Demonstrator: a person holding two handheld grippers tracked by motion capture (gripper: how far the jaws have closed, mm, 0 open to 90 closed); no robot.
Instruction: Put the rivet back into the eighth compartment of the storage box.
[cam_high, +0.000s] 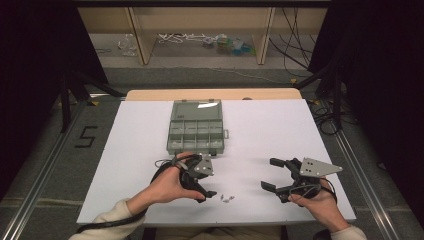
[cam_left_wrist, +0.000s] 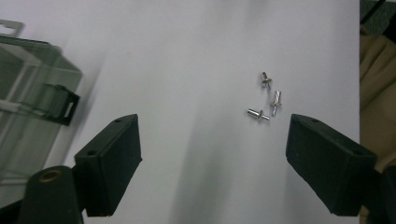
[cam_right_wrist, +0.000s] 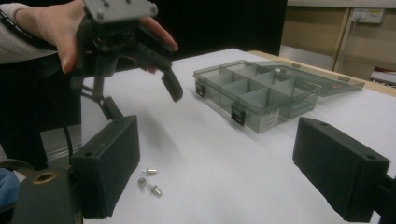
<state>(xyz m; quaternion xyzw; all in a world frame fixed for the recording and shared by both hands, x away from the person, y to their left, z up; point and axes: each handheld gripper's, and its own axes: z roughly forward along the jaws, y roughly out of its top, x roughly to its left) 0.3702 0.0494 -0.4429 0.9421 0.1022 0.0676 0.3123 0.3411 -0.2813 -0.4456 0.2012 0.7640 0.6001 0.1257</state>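
Observation:
Three small silver pins (cam_high: 227, 198) lie loose on the white table near its front edge. My left gripper (cam_high: 202, 187) hangs over the table just left of them, tilted downward, open and holding nothing. In the left gripper view the pins (cam_left_wrist: 267, 98) sit ahead of the open gripper (cam_left_wrist: 212, 128), toward its right jaw. My right gripper (cam_high: 272, 174) is open and empty at the front right, pointing left. Its own view shows the pins (cam_right_wrist: 149, 179) by its left jaw, with the left gripper (cam_right_wrist: 140, 98) raised beyond them.
A grey see-through compartment box (cam_high: 196, 131) stands at the table's middle with its lid (cam_high: 196, 110) folded open behind it; its compartments (cam_right_wrist: 252, 91) look empty. Its latch (cam_left_wrist: 65, 107) is close to the left gripper. The white table top (cam_high: 265, 125) ends in a wooden strip at the far side.

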